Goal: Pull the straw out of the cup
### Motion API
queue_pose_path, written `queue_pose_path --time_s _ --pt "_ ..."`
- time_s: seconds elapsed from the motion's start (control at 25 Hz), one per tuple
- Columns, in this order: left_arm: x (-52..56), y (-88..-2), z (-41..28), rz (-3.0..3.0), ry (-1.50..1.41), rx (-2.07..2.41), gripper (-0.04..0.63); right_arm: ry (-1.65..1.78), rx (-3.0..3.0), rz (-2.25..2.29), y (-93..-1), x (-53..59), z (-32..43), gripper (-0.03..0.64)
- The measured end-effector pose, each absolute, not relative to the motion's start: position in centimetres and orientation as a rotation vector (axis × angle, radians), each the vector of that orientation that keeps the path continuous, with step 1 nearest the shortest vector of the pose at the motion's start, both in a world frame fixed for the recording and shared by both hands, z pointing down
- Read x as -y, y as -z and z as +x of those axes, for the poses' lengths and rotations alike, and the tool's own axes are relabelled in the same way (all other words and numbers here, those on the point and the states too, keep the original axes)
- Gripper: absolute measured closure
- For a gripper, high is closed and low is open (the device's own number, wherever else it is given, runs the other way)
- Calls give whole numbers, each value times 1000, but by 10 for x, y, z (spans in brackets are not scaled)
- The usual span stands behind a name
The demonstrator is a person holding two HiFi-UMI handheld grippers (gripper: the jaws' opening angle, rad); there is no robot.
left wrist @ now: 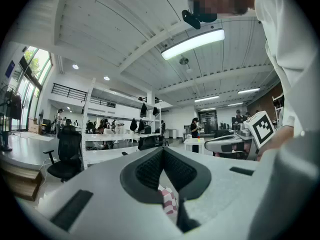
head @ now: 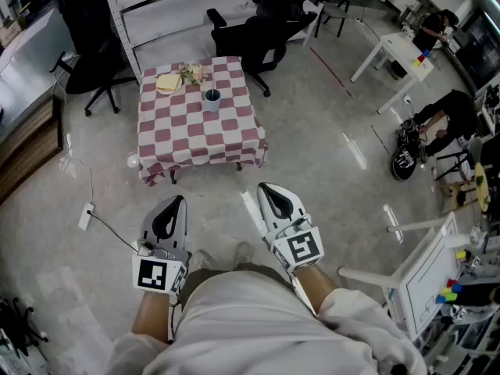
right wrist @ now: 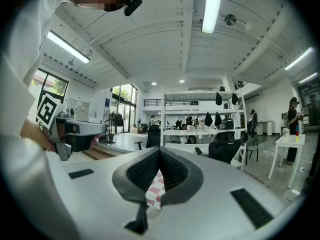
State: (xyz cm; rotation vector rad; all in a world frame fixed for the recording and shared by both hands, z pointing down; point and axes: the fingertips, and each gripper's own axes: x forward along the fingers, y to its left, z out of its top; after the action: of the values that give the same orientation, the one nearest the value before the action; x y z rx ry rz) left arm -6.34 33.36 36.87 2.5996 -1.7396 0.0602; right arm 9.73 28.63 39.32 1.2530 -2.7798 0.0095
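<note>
A small dark cup [head: 212, 100] stands near the far edge of a table [head: 234, 135] covered with a red-and-white checked cloth, well ahead of me. Its straw is too small to make out. Both grippers are held close to my waist, far short of the table. My left gripper [head: 178, 202] is shut with nothing in it, and my right gripper [head: 266, 187] is also shut and empty. In the left gripper view the closed tips [left wrist: 162, 151] frame a bit of checked cloth [left wrist: 169, 204]. The right gripper view shows the same cloth [right wrist: 156, 188] below its closed tips [right wrist: 160, 151].
A yellowish item [head: 168, 82] and a small bunch of flowers [head: 191, 73] share the table with the cup. Black office chairs [head: 266, 30] and a white rack stand behind it. A power strip [head: 86, 216] with a cable lies on the floor at left. A white frame [head: 422, 272] stands at right.
</note>
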Motion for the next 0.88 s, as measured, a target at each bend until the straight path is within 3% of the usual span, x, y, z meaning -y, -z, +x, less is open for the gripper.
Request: queue_pose_path --time_s 0.88 --pt "-321 -371 -49 2574 -66 1779 592 -23 2821 1182 -397 -282 110 614"
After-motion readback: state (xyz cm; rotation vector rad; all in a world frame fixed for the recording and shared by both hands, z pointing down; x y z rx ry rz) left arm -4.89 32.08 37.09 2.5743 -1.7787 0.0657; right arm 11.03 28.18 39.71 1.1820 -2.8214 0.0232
